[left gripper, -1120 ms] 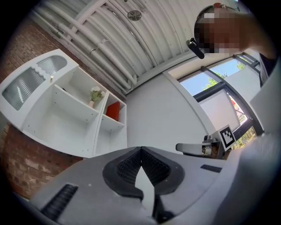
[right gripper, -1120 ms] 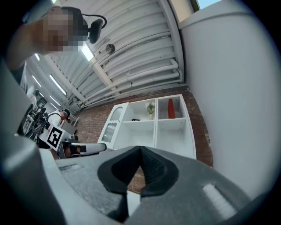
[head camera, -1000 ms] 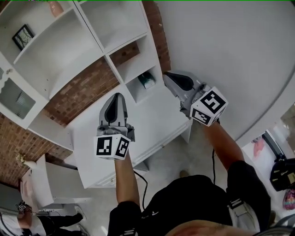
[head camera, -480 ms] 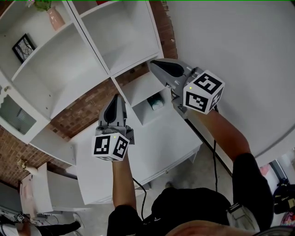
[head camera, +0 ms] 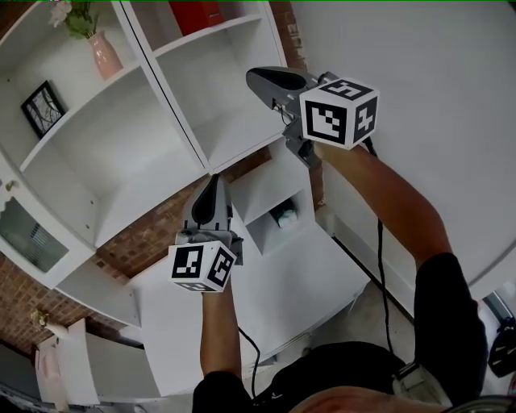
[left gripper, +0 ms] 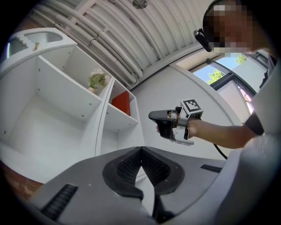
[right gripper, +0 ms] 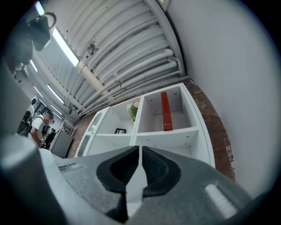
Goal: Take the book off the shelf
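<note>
The red book (head camera: 193, 14) stands upright in the top right compartment of the white shelf unit (head camera: 161, 89); it also shows in the left gripper view (left gripper: 121, 103) and the right gripper view (right gripper: 165, 111). My right gripper (head camera: 251, 77) is raised and points toward that compartment, still well short of the book. Its jaws (right gripper: 140, 147) are just beginning to open, with a hairline gap and nothing between them. My left gripper (head camera: 216, 179) hangs lower, in front of the middle shelves, shut and empty (left gripper: 141, 149).
A pink vase with flowers (head camera: 103, 52) and a small framed picture (head camera: 40, 107) stand in the left compartments. A teal object (head camera: 284, 214) sits in a low cubby. A white cabinet top (head camera: 322, 274) lies below, a brick wall (head camera: 153, 234) behind, a plain white wall (head camera: 435, 81) to the right.
My right gripper has risen from the low cubby up to the upper shelves. The head view has tilted upward, bringing the red book and vase into sight. The left gripper moved little.
</note>
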The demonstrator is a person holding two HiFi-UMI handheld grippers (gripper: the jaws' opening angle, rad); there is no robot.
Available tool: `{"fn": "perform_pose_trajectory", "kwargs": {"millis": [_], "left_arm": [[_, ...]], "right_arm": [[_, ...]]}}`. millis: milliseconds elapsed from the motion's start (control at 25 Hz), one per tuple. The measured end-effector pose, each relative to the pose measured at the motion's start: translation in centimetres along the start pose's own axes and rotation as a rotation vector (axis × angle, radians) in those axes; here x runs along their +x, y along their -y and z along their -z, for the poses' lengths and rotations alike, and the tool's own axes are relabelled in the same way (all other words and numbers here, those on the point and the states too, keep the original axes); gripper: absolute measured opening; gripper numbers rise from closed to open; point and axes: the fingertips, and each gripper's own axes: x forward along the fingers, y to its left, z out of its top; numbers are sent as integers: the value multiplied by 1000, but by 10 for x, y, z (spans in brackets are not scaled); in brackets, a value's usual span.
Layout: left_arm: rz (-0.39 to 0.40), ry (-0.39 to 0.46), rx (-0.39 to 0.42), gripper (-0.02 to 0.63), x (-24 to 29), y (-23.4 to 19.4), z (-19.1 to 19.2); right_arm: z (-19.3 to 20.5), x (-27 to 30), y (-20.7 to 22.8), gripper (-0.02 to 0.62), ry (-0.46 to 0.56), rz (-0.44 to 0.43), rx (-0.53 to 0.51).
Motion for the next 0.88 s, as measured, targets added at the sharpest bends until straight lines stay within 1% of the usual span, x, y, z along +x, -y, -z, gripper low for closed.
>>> {"fn": "perform_pose_trajectory", "kwargs": {"millis": [120, 280, 440, 560, 720, 880], "left_arm": [[15, -1, -2, -2, 10, -12, -4], [11, 18, -14, -2, 20, -27, -11], [3, 38, -16, -2, 29, -36, -15], [2, 41, -16, -2, 38, -40, -16], [-8, 46, 4, -2, 45, -48, -21], [-23, 43, 26, -2, 48, -60, -23]], "right_arm": [[-18, 25, 14, 47, -7, 33, -32], [-47, 65, 36, 126, -37, 61, -59], [-84, 103, 55, 186, -50, 107, -110], [-104, 129, 68, 227, -53, 142, -146], [-110, 163, 80, 272, -99, 159, -168], [-103, 185, 103, 295, -170, 222, -187]]}}
